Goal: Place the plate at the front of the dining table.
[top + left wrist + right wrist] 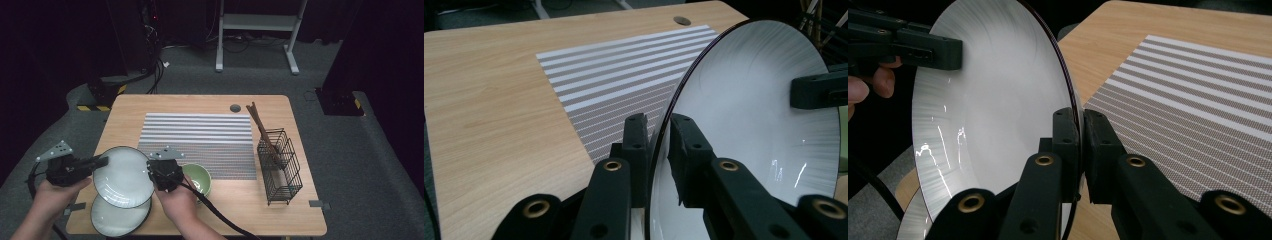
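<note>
A white plate (122,176) with a dark rim hangs tilted just above the table's front left corner. My left gripper (102,161) is shut on its left rim and my right gripper (150,170) is shut on its right rim. In the left gripper view the jaws of the left gripper (659,127) pinch the plate (754,110) edge-on, and the right gripper (819,90) clamps the far rim. The right gripper view has the right gripper (1080,122) biting the plate (993,100), with the left gripper (923,47) opposite. A second white plate (117,217) lies flat underneath.
A green bowl (197,177) sits right beside my right hand. A striped grey placemat (200,142) covers the table's middle. At the right stands a black wire basket (280,165) with brown chopsticks (260,127) in it. The table edge is close on the left.
</note>
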### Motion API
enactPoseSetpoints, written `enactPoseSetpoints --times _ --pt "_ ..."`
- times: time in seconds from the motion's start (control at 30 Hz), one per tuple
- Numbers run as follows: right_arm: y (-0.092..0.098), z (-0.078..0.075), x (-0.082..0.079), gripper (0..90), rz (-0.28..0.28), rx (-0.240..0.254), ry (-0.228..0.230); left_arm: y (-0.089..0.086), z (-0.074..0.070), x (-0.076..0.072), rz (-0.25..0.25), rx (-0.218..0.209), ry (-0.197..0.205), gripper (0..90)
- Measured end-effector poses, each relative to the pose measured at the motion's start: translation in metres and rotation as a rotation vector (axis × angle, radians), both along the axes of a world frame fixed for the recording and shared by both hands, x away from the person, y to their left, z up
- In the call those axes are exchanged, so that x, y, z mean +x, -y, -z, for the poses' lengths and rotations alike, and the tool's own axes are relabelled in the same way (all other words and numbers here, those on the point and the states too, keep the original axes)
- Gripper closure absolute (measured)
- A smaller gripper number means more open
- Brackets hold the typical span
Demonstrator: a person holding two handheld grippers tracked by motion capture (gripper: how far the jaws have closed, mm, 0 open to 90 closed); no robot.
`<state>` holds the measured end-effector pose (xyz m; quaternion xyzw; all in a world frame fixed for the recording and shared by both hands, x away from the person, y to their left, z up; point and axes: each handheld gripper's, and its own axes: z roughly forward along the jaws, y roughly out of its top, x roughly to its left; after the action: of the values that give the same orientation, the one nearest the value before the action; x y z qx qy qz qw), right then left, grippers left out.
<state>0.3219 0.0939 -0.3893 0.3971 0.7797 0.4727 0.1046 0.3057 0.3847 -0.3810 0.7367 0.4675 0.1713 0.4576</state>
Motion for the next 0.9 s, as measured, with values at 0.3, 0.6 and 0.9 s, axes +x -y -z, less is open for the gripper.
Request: enactPoseSetpoints --times 0.3,0.6,0.9 --pt "0.008 -0.003 0.009 84.8 -0.005 -0.017 0.029 0.008 0.003 0.006 -0.016 -0.025 0.029 77.9" --pt "0.016 -0.011 0.017 84.8 -0.001 -0.012 0.054 0.016 0.000 0.012 -0.026 -0.043 0.066 78.0" --pt "0.025 -0.018 0.019 84.7 0.008 -0.010 0.090 0.026 -0.005 0.015 -0.027 -0.039 0.098 78.3"
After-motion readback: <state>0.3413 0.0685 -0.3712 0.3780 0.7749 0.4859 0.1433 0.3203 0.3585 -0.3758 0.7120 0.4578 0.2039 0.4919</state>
